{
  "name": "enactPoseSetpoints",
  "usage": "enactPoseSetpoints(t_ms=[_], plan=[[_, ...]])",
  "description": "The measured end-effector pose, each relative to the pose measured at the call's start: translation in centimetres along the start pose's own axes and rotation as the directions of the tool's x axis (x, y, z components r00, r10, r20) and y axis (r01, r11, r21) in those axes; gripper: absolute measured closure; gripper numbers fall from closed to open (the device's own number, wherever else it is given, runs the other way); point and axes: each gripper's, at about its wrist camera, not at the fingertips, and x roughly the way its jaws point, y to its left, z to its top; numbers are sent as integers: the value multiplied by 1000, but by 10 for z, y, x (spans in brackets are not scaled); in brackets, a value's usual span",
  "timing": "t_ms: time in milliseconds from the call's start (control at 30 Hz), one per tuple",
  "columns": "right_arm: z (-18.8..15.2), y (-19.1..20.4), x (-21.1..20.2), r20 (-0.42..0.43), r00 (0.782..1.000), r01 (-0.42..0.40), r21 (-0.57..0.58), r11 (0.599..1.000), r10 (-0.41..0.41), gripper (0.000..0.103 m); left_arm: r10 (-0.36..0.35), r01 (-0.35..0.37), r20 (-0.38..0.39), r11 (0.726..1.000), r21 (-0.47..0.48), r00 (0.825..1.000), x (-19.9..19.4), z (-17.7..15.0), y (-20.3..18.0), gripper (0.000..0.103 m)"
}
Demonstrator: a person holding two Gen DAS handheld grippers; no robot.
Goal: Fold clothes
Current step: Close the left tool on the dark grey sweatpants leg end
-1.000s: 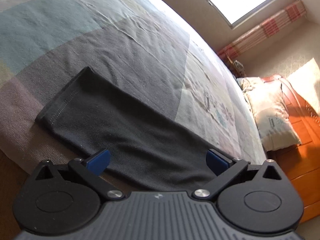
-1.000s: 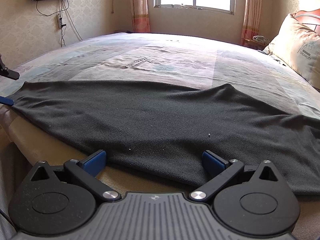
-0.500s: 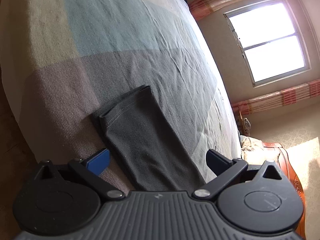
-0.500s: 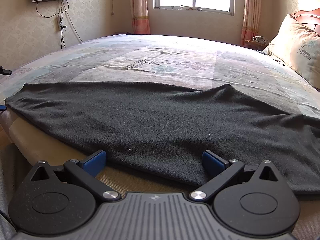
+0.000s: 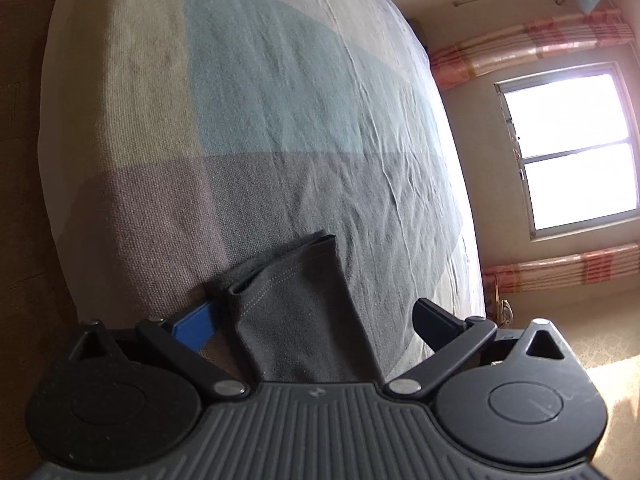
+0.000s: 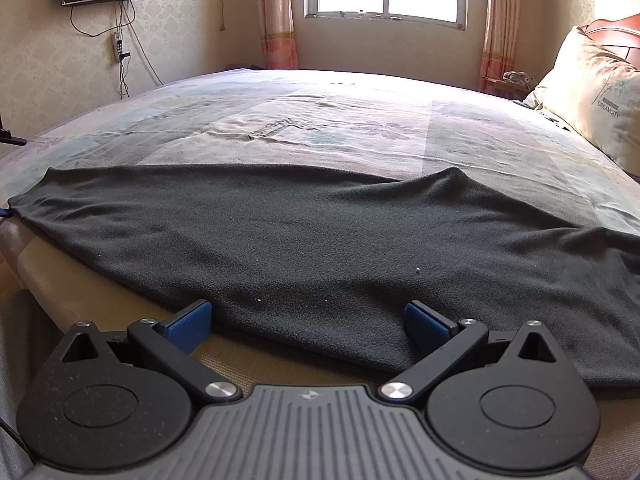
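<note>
At the bed's (image 6: 320, 120) near edge, my left claw (image 5: 316, 320) has swung onto the dark garment's (image 6: 320, 248) hemmed end, jaws apart, probably nearing the grab; right claw (image 6: 308, 316) unmoved, agape.

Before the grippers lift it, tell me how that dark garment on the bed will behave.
The dark garment will probably be floppy: it lies flat and follows the bed in soft ripples. It looks thin, so likely light. Its matte, fuzzy knit suggests it will not slip easily; held at one edge, the rest would likely sag.
</note>
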Motion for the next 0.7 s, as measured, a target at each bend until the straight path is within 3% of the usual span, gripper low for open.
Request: enactPoseSetpoints(t_ms=[167, 333, 500, 633, 700], plan=[[0, -1, 0, -1, 1000, -2, 3, 1000, 2, 0, 64, -64, 1, 998, -21, 998, 12, -3, -13, 1], [1, -1, 0, -2, 1000, -5, 7, 1000, 5, 0, -6, 6, -113, 1000, 7, 994, 31, -14, -17, 1], [1, -1, -1, -1, 1000, -7, 6, 1000, 7, 0, -79, 95, -191, 992, 77, 978, 40, -15, -17, 1], [0, -1, -1, -1, 1000, -7, 4, 1000, 7, 0, -101, 116, -133, 987, 115, 986, 32, -5, -11, 1], [0, 0, 0, -1, 1000, -6, 1, 1000, 6, 0, -135, 144, -98, 986, 88, 986, 27, 0, -4, 1]])
